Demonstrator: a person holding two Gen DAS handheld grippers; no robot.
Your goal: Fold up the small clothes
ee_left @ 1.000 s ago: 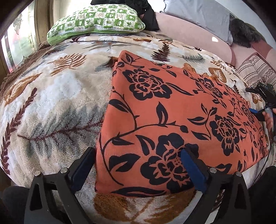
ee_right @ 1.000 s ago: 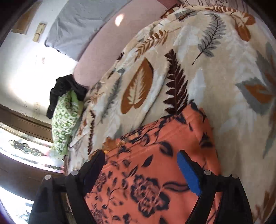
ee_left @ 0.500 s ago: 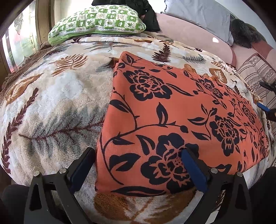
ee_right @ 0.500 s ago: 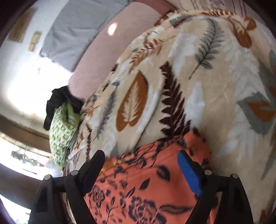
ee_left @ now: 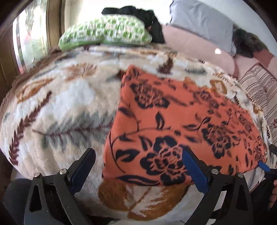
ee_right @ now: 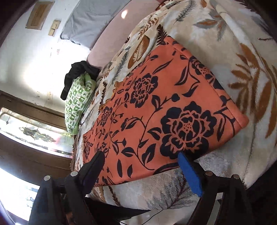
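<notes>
An orange cloth (ee_left: 181, 117) with a black flower print lies flat and folded on a leaf-patterned fleece blanket (ee_left: 60, 103). My left gripper (ee_left: 138, 164) hangs open over the cloth's near left corner, one finger above the blanket and the other above the cloth, gripping nothing. In the right wrist view the same orange cloth (ee_right: 164, 107) fills the middle. My right gripper (ee_right: 142, 167) stands open above its near edge, with nothing between the pads. One blue pad (ee_left: 263, 165) of the right gripper shows at the cloth's lower right corner in the left wrist view.
A green checked pillow (ee_left: 107, 31) and a black garment (ee_left: 138, 13) lie at the far end. A grey pillow (ee_left: 202, 22) leans on the pink backrest. A striped cushion (ee_left: 259, 86) sits at the right and a window (ee_left: 29, 34) at the left.
My right gripper has drawn back along the cloth toward its near edge, so much more of the cloth now shows in its view. My left gripper has hardly moved.
</notes>
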